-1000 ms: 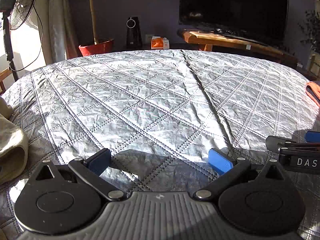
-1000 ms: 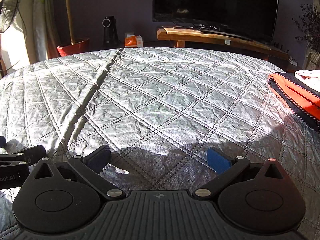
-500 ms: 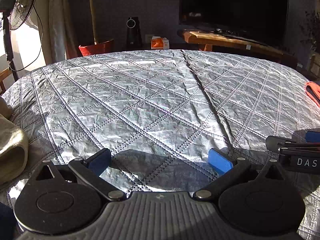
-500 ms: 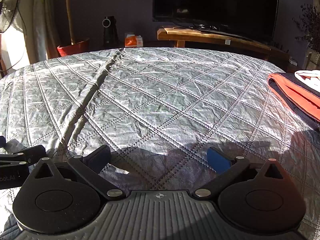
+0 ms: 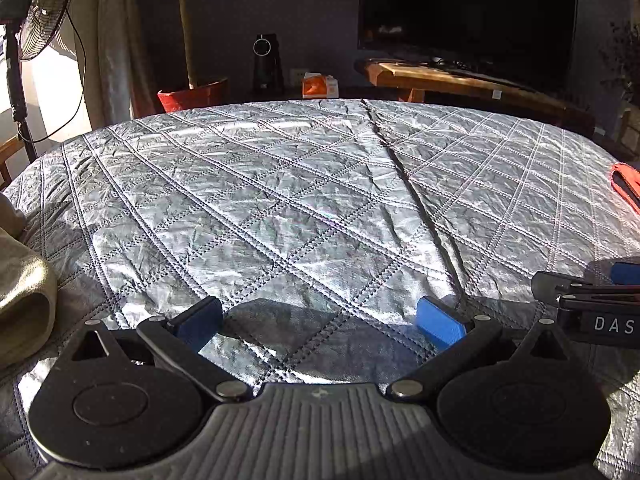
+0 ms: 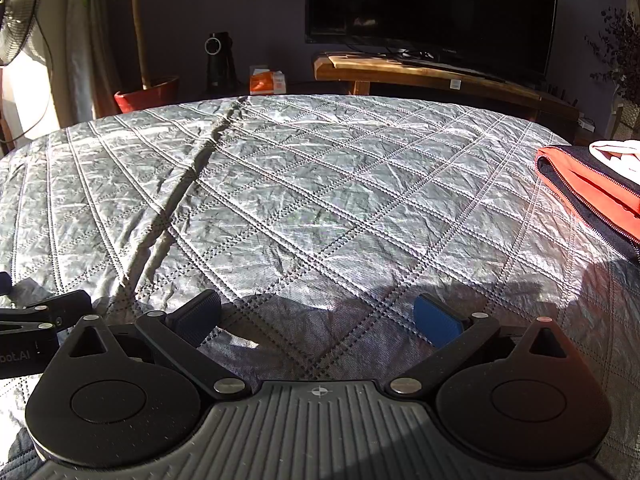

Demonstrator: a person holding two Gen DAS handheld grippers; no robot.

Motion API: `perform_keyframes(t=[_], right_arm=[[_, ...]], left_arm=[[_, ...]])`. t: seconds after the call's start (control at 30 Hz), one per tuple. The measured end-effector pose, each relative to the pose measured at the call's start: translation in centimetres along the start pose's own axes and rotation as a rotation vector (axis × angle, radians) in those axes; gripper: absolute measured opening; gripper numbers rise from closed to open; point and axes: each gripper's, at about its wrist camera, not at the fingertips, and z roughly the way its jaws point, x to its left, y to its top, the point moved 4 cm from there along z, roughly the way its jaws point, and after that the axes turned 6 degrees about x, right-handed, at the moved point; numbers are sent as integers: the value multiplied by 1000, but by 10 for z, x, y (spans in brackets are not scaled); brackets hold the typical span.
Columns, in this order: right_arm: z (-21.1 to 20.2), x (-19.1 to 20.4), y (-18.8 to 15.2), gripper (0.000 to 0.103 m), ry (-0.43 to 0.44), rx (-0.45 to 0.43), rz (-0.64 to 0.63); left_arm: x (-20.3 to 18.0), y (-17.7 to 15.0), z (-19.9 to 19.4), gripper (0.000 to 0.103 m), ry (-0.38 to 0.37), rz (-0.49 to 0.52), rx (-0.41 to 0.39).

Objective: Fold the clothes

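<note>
A beige garment lies bunched at the near left edge of the quilt, just left of the left gripper, whose jaws are spread wide with nothing between them; beside it on the right, the right gripper hangs equally spread and empty over bare quilt, while at the far right a folded orange garment rests with a white cloth behind it. The beige piece looks to be the one not yet folded, and neither tool touches it. The likely slip from here: a pinch made low on that soft heap could catch the crinkled quilt along with the fabric, or take only one layer, so the piece would lift crooked and drag. A raised crease runs near to far down the quilt's middle and could snag cloth spread across it. Hard sunlight and deep shadow cross the silver surface. Beyond, left to right: a fan, a red plant pot, a dark speaker, an orange tissue box, a wooden bench and a TV
</note>
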Motion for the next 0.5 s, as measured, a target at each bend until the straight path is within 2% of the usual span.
perform_keyframes(t=[0.5], right_arm=[[1, 0, 0, 103, 0, 0, 0]], left_arm=[[0, 0, 0, 103, 0, 0, 0]])
